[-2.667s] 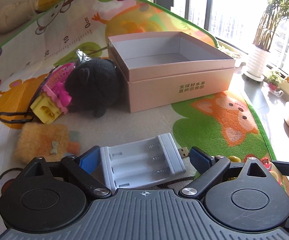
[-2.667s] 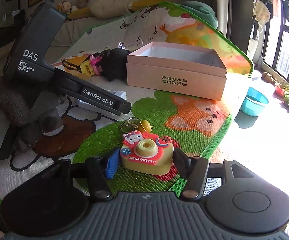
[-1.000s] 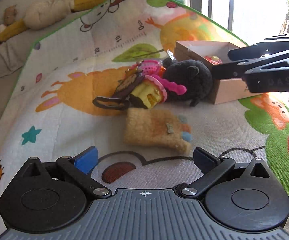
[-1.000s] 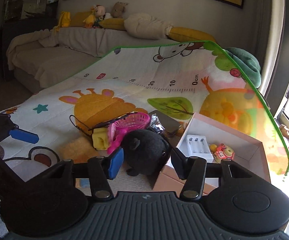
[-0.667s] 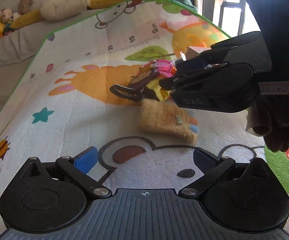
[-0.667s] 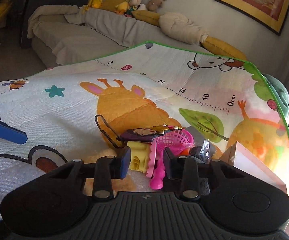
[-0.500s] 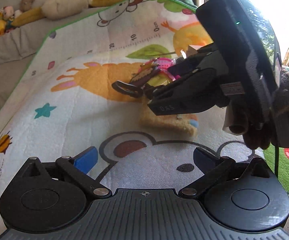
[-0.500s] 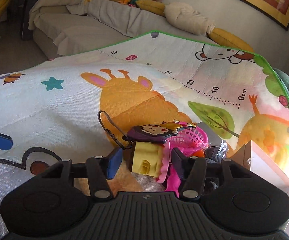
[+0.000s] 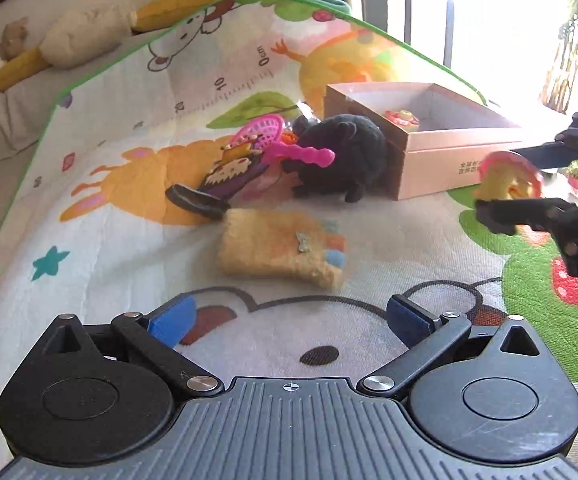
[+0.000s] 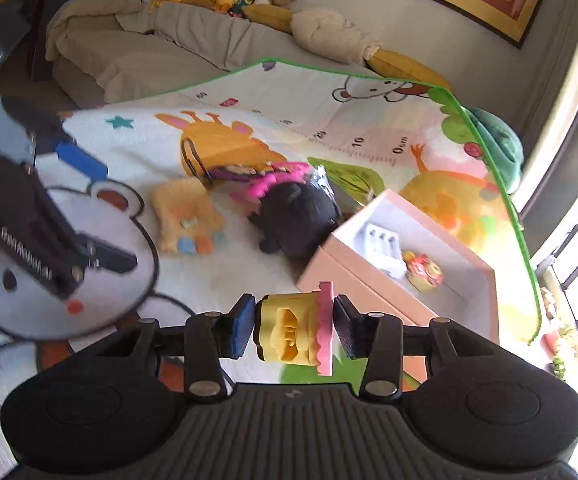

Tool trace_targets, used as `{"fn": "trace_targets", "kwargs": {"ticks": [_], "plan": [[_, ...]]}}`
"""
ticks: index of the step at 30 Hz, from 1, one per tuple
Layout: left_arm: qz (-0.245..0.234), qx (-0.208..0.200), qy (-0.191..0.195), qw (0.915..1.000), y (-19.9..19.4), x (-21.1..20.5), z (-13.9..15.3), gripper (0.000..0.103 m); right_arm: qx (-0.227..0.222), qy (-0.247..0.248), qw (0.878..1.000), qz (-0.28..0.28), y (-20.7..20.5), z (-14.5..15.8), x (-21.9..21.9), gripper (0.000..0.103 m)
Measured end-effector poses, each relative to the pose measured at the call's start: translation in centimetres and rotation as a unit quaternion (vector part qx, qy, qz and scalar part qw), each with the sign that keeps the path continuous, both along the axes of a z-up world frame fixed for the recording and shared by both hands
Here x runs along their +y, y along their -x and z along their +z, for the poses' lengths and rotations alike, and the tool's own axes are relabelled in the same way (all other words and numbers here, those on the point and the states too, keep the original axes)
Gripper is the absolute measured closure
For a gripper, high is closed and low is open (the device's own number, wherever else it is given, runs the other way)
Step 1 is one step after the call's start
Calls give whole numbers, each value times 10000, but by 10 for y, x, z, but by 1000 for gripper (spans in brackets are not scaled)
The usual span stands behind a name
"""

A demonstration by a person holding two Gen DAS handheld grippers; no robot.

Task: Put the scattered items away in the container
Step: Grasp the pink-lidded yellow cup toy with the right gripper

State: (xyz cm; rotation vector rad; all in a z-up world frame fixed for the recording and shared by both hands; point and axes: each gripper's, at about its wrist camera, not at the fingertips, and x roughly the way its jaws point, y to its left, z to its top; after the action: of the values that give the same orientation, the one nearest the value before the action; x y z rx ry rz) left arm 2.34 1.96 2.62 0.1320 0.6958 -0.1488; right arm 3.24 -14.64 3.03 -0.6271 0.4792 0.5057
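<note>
Your right gripper [image 10: 293,330], jaws just narrowed, pinches a hard yellow plastic toy [image 10: 295,330] with scalloped pink rim, aloft beside the pink card box [image 10: 373,280]; your left gripper [image 9: 289,318] gapes wide, empty, over the quilted mat [image 9: 129,248] near a fuzzy yellow pouch [image 9: 281,250].

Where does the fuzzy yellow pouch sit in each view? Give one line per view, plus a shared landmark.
Left wrist: fuzzy yellow pouch at centre, on the mat ahead of the open jaws.
Right wrist: pouch left of centre.
Shared landmark: black plush toy, between pouch and pink box.
</note>
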Motion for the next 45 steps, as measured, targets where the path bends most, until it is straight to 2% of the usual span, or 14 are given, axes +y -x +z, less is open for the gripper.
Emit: {"fn": "trace_targets", "kwargs": {"ticks": [3, 5, 7, 11, 15, 18, 20, 23, 28, 31, 34, 36, 37, 45], "plan": [[124, 22, -98, 9999, -22, -3, -5, 0, -331, 357, 9986, -181, 16, -17, -15, 60], [352, 36, -223, 9991, -36, -2, -9, 0, -417, 367, 9983, -169, 23, -25, -17, 60], [427, 71, -167, 9989, -47, 0, -12, 0, -200, 43, 9998, -43, 29, -23, -18, 48], [194, 308, 445, 9983, -59, 3, -13, 0, 458, -1087, 9919, 462, 48, -7, -28, 32], [-248, 596, 1155, 9912, -49, -6, -11, 0, 126, -1344, 9904, 291, 62, -4, -41, 6], [-928, 876, 1715, 9769, -32, -17, -11, 0, 235, -1604, 9868, 32, 62, -6, -60, 0], [-1276, 867, 1811, 9713, -18, -23, -10, 0, 383, -1695, 9846, -193, 59, -13, -70, 0], [-1297, 662, 1538, 9773, -3, -28, -5, 0, 560, -1772, 9817, -427, 54, -23, -77, 0], [-359, 176, 427, 9983, 7, -31, 3, 0, 574, -1979, 9768, -589, 49, -25, -74, 0], [235, -24, 123, 9996, 9, -21, 7, 0, 502, -2038, 9766, -471, 43, -16, -59, 8], [523, -85, 286, 9982, 9, -6, 10, 0, 595, -2077, 9753, -461, 27, -13, -40, 30], [593, -92, 329, 9977, 9, 0, 12, 0, 791, -2083, 9734, -536, 14, -15, -32, 58], [605, -95, 322, 9976, 10, 1, 12, 0, 938, -2137, 9705, -599, 7, -16, -30, 62], [445, -75, 449, 9980, 13, -1, 6, 0, 1461, -3025, 9329, -1299, -20, -15, -84, 66]]}}
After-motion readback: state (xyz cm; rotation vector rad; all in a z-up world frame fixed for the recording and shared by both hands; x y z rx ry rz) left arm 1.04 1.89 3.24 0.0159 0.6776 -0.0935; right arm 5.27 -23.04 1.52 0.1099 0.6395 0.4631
